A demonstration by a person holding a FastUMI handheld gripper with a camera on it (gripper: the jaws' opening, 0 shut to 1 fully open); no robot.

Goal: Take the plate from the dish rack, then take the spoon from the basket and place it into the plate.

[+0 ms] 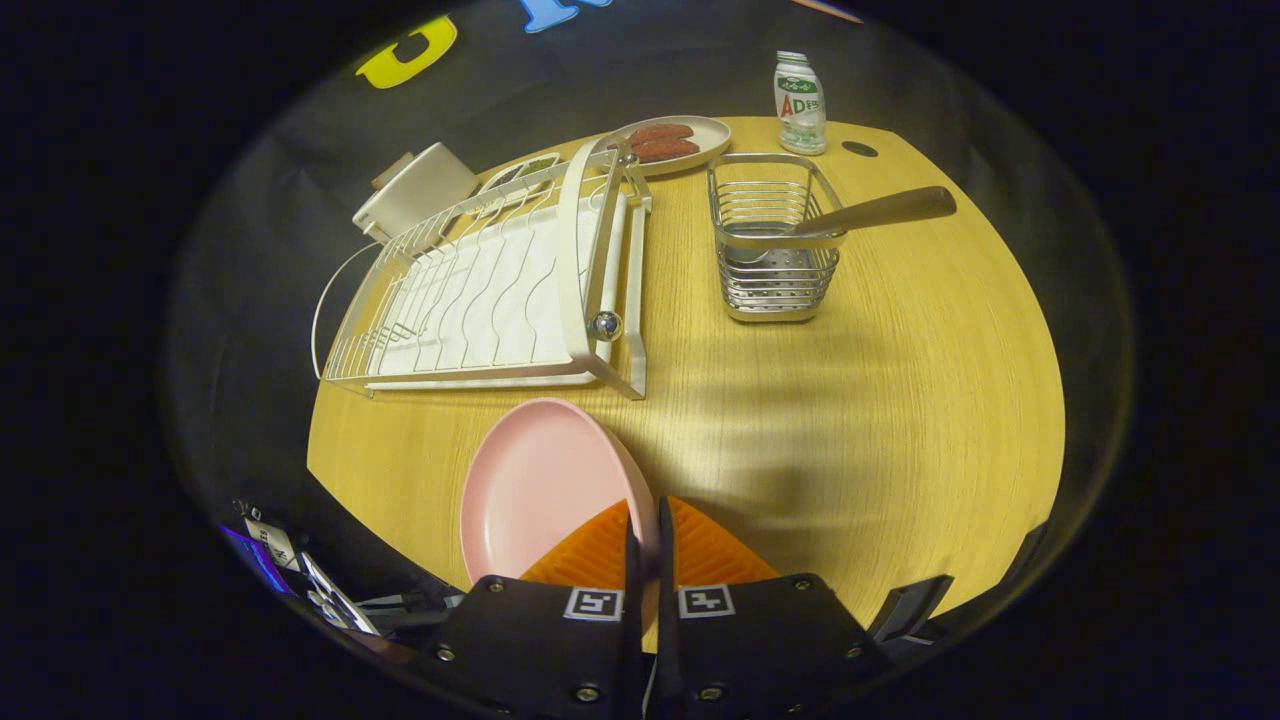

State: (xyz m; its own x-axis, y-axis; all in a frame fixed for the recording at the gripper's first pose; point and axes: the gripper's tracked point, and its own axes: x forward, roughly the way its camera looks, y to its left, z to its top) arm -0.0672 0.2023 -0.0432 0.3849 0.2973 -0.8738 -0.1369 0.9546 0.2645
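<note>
Matt pink plate (535, 490); shiny wire metal basket (775, 250); wood-grain table (880, 400); wooden-handled spoon (870, 212).

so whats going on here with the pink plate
A person's handheld claw is shut on the rim of the pink plate, holding it over the wooden table just in front of the white dish rack, which it has already left. The spoon is in the wire basket beyond, handle sticking out, not yet picked up.

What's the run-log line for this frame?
phase: plate out of dish rack | gripper: shut on pink plate rim | spoon: in basket | next: release plate
</note>
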